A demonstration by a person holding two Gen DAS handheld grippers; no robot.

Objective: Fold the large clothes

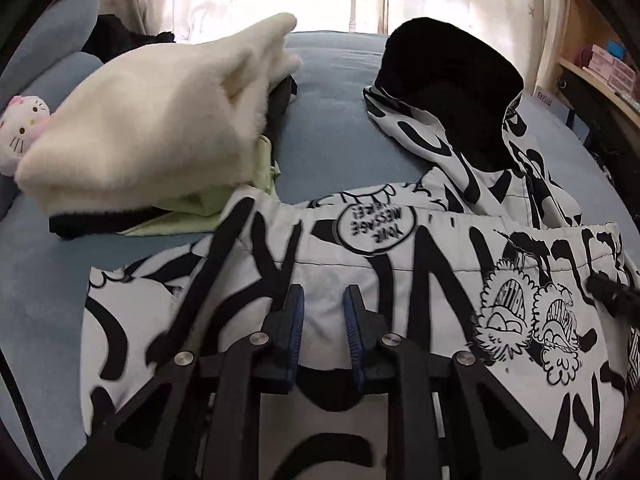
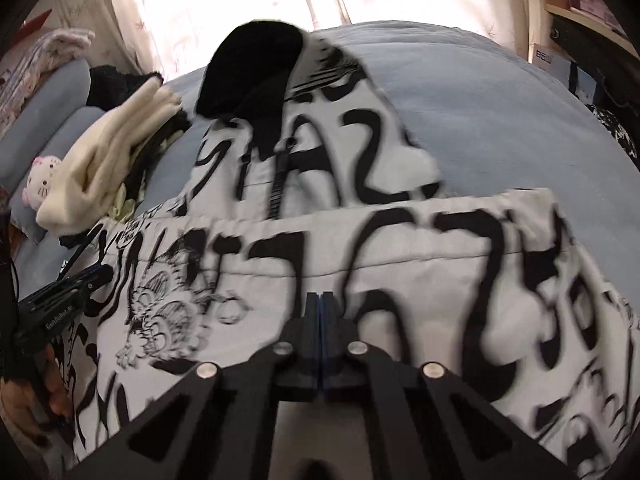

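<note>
Left claw [image 1: 323, 300] hangs open over the white puffy jacket with black graffiti print [image 1: 360, 248]; right claw [image 2: 319, 304] looks pinched together, cream fleece pile [image 1: 152, 120] at 10 o'clock.

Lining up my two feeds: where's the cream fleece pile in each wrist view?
Left wrist: cream fleece pile, upper left, large, beside the printed jacket.
Right wrist: cream fleece pile, far left, smaller.
Shared landmark: the Hello Kitty plush just left of it.
</note>
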